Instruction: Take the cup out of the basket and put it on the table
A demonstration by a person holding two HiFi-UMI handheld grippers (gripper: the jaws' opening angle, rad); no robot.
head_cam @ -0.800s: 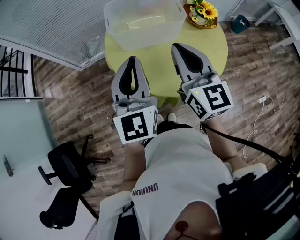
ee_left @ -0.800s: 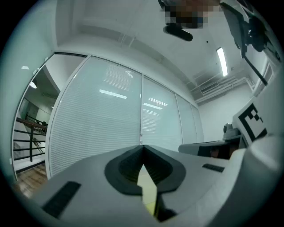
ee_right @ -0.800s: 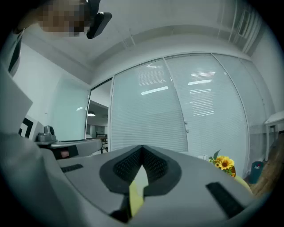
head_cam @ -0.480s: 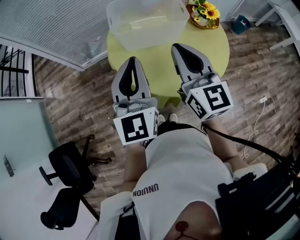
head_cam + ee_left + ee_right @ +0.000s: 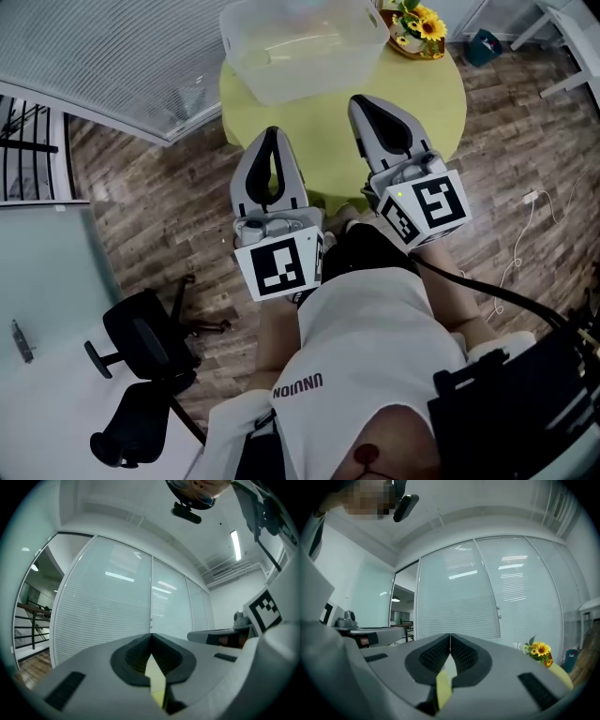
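A translucent plastic basket (image 5: 305, 42) stands at the far side of the round yellow-green table (image 5: 427, 94). A faint pale shape (image 5: 259, 56) at its left end may be the cup; I cannot tell for sure. My left gripper (image 5: 272, 133) is held above the table's near left edge, short of the basket, jaws shut and empty. My right gripper (image 5: 367, 99) hovers over the table to the right of it, also shut on nothing. In the left gripper view the left gripper (image 5: 151, 635) points up at a glass wall, tips together. The right gripper (image 5: 450, 634) likewise shows closed tips.
A pot of sunflowers (image 5: 417, 23) sits at the table's far right, also seen as sunflowers (image 5: 539, 649) in the right gripper view. A black office chair (image 5: 141, 352) stands on the wood floor at lower left. A white cable (image 5: 517, 230) lies at right. Blinds-covered glass wall (image 5: 103, 56) runs behind.
Both grippers sit slightly lower and further right in the head view, and the table and basket have shifted right a little. Both stay shut and empty.
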